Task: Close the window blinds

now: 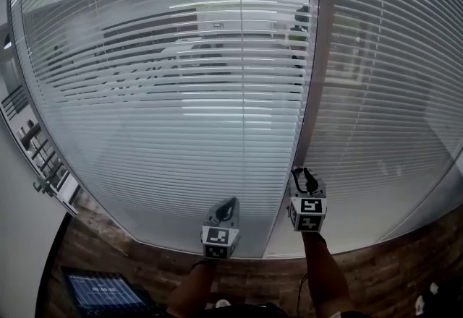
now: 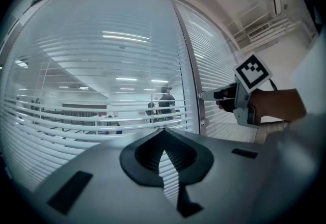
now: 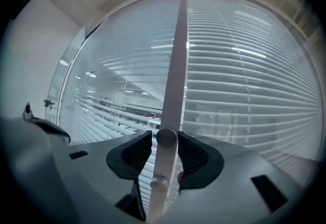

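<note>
The white horizontal-slat window blinds hang behind two glass panes, and the left pane's slats are tilted enough to see through. A small round grey knob on the grey vertical frame post sits between the right gripper's wide-spread jaws, ungripped. The left gripper is nearby, its jaws together and empty.
</note>
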